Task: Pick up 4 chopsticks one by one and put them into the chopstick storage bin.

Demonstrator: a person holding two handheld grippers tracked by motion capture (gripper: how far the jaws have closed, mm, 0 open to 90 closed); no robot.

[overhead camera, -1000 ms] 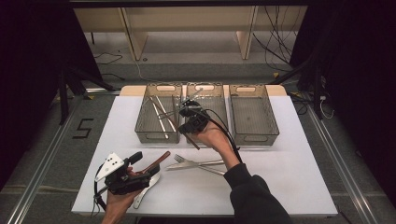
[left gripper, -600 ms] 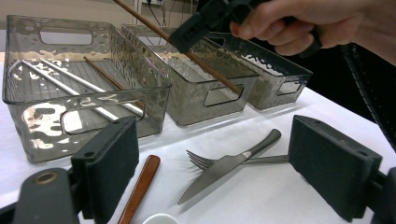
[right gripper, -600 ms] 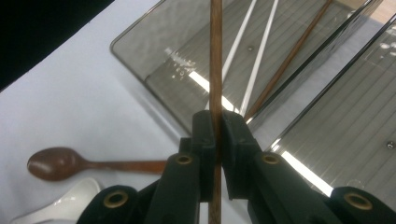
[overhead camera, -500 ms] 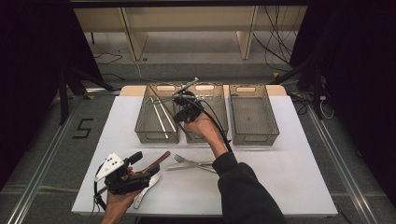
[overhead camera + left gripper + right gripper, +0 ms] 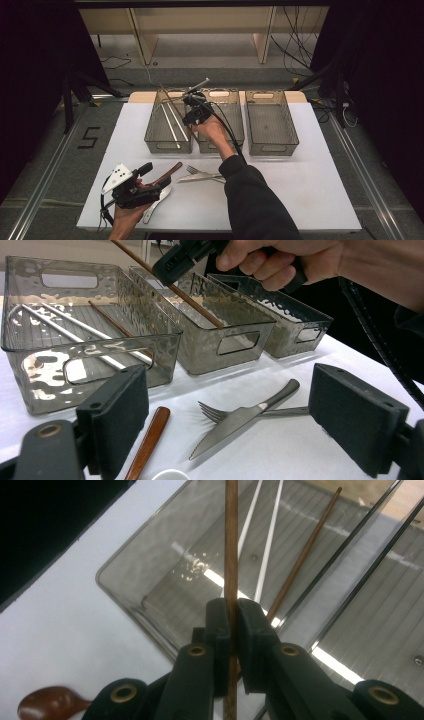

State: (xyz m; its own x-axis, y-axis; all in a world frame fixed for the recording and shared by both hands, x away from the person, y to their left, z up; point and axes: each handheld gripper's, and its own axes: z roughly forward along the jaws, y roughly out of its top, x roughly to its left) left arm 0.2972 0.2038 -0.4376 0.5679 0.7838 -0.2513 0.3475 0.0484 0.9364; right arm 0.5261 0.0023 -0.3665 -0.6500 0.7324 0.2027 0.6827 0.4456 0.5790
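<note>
Near us, our left gripper (image 5: 147, 172) rests released beside the silver fork (image 5: 199, 174). Farther off, our right gripper (image 5: 234, 622) is clenched on a brown wooden chopstick (image 5: 231, 545), above the leftmost smoky plastic bin (image 5: 152, 134).

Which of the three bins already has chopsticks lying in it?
The left bin, below the brown chopstick that the right gripper clamps. Two pale chopsticks and a brown one lie inside; the middle bin and right bin show bare floors.
</note>
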